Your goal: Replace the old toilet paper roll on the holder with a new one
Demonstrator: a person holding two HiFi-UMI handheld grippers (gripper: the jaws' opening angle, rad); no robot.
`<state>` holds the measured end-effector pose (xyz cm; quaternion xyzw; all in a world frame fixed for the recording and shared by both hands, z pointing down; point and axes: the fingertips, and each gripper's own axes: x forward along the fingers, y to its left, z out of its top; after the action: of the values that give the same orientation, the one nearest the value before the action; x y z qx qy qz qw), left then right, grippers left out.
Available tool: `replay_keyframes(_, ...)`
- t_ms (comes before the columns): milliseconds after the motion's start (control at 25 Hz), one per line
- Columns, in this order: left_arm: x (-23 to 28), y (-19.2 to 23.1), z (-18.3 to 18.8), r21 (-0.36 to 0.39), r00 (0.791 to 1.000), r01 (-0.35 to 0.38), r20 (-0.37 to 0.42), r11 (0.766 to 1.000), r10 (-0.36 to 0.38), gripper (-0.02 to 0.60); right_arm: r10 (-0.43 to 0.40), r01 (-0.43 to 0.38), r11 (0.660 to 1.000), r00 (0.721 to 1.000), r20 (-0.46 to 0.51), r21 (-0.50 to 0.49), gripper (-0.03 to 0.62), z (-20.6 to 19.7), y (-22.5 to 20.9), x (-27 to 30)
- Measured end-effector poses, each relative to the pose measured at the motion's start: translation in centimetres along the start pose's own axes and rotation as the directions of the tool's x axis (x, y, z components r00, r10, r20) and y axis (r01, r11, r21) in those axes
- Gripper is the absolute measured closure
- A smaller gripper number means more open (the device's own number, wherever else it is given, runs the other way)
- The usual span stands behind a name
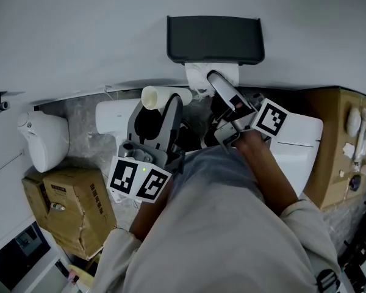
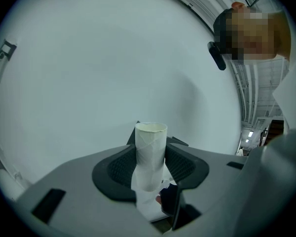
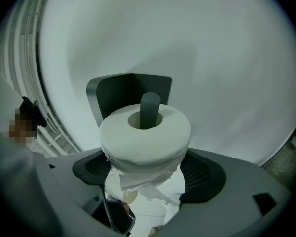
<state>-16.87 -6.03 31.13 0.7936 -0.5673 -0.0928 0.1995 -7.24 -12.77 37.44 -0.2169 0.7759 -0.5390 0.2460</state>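
Cardboard tube sits pinched between the left gripper's pads. The right gripper clamps the new roll, its core apparently over the holder's spindle; the head view hides that.

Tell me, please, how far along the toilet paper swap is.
Done: the old cardboard tube is off the holder, clamped in the left gripper's jaws. In hand: the right gripper grips the new roll, with the holder's peg poking through its core. Left: probably seat the roll fully, let go, and put the empty tube aside.
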Motion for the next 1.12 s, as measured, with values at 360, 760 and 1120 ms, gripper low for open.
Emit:
replay_keyframes(360,-0.1,-0.3,0.3,0.005,1.000,0.001,0.007,1.000,-0.001,0.399,-0.005,0.005,0.999,1.000,-0.013,0.032,0.158,-0.4,-0.2,-0.1)
replay_keyframes(760,0.3,-0.7,0.5,0.000,1.000,0.021,0.007,1.000,-0.021,0.399,-0.100,0.078,0.980,0.989,-0.113,-0.181,0.158,-1.8,0.7,-1.6)
replay_keyframes(1120,0.6,-1.8,0.6,0.021,1.000,0.021,0.013,1.000,-0.021,0.399,-0.174,0.063,0.910,0.955,-0.239,-0.410,0.160,-3.5,2.0,-3.3)
